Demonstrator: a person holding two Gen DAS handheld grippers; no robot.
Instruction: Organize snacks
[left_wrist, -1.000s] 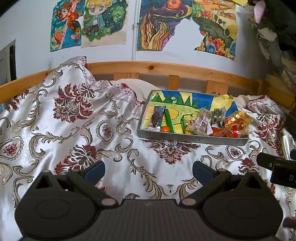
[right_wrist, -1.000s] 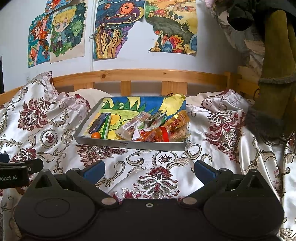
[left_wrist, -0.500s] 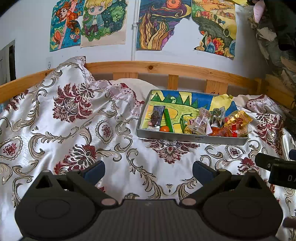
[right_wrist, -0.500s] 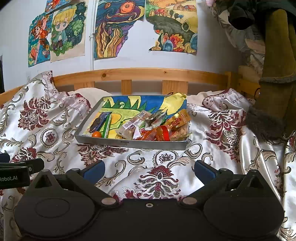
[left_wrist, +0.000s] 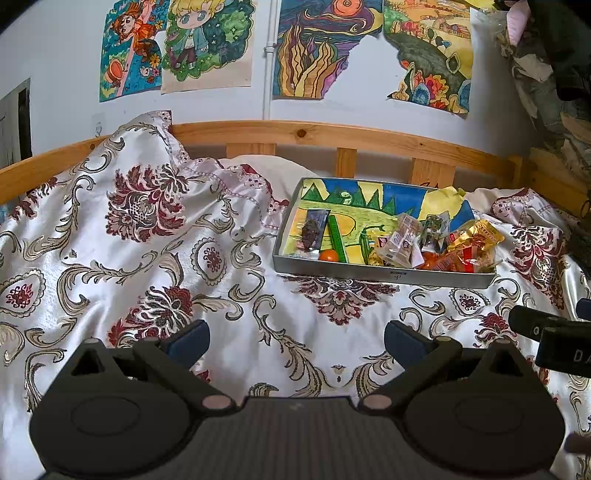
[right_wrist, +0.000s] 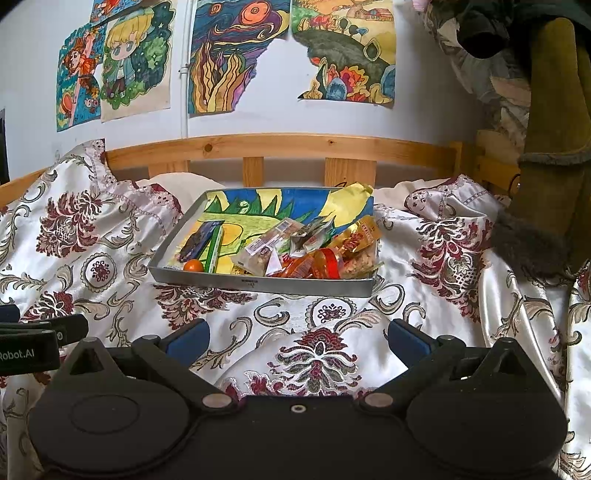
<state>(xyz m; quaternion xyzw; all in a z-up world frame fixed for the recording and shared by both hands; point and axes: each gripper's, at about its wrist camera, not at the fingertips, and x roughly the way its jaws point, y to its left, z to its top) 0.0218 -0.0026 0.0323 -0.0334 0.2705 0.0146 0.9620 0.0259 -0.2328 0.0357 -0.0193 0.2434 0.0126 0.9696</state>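
Both tools gape wide, holding nothing.
Your tray (right_wrist: 258, 286) sits on soft bedding (right_wrist: 325, 314); pressing into the heaped snacks (right_wrist: 314, 251) could tip it.

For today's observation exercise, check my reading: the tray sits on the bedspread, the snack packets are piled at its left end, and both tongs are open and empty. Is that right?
One detail is wrong. The packets are piled at the right end of the tray; the left end holds only a dark packet, a green stick and a small orange. The right wrist view shows it. The bedspread and both open, empty tongs, left and right, stand.
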